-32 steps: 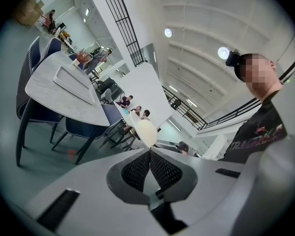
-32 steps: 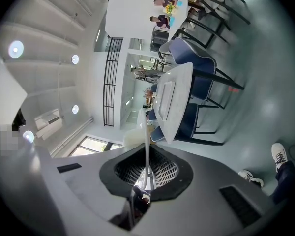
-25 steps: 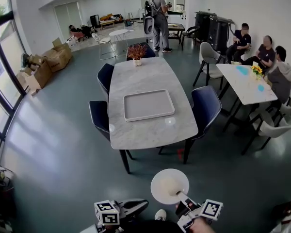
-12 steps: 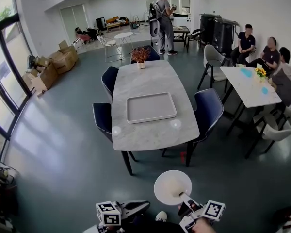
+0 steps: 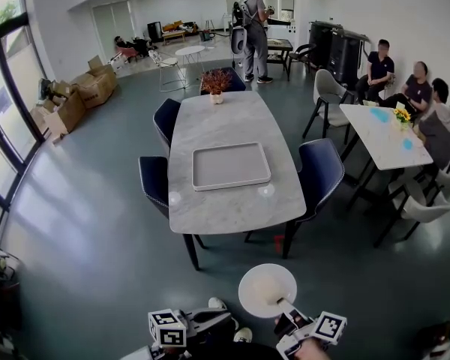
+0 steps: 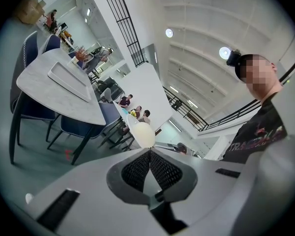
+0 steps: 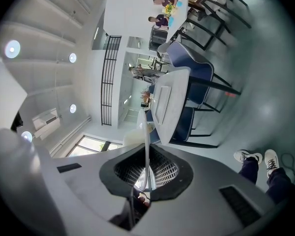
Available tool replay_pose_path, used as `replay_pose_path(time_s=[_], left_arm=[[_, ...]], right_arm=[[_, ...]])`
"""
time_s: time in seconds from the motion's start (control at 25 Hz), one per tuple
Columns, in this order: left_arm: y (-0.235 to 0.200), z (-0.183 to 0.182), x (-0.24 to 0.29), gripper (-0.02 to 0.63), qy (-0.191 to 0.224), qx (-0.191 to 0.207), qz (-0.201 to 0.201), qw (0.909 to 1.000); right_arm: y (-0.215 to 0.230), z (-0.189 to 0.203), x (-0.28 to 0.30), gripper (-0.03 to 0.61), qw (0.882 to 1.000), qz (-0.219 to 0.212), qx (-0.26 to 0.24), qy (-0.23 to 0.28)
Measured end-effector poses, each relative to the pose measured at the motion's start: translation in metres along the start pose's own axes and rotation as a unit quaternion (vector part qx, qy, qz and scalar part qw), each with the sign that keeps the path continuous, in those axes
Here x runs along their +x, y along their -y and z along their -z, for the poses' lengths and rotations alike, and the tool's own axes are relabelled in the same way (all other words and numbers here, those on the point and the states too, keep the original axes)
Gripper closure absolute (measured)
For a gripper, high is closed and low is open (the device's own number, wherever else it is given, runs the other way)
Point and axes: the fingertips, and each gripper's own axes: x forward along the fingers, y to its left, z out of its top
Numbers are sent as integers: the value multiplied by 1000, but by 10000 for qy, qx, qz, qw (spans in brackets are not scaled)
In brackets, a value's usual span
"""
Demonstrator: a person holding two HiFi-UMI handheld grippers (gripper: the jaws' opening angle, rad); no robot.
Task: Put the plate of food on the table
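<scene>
- Plate (image 5: 266, 289) of round white make, with a paler patch in its middle too faint to name, hangs level over the grey floor (image 5: 97, 261). It is short of the near end of the table (image 5: 210, 208) and well apart from it.
- On the plate's near rim the right gripper (image 5: 285, 306) is clamped, jaws narrow. In the right gripper view the plate runs edge-on as a thin white line between the meshed pads (image 7: 163, 171).
- Beside it the left gripper (image 6: 150, 154) has its jaws pressed together with nothing between them. In the head view it sits low at the bottom edge, left of the plate and not touching it.
- On the long grey marble table a pale rectangular tray (image 5: 231, 165) lies flat near the middle, and a potted plant (image 5: 216, 82) stands at the far end.
- Dark blue chairs (image 5: 320, 167) stand along both long sides of the table.
- To the right is a white table (image 5: 379, 137) with seated people (image 5: 437, 122) round it.
- A standing person (image 5: 253, 25) is beyond the far end, and cardboard boxes (image 5: 79, 96) lie by the windows on the left.
</scene>
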Motion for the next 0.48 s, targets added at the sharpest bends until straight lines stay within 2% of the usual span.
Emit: replay_pose_path(time_s=[0.48], left_arm=[[-39, -43, 17, 607, -194, -119, 255, 9994]], right_arm=[[-8, -31, 44, 552, 9990, 130, 157, 390]])
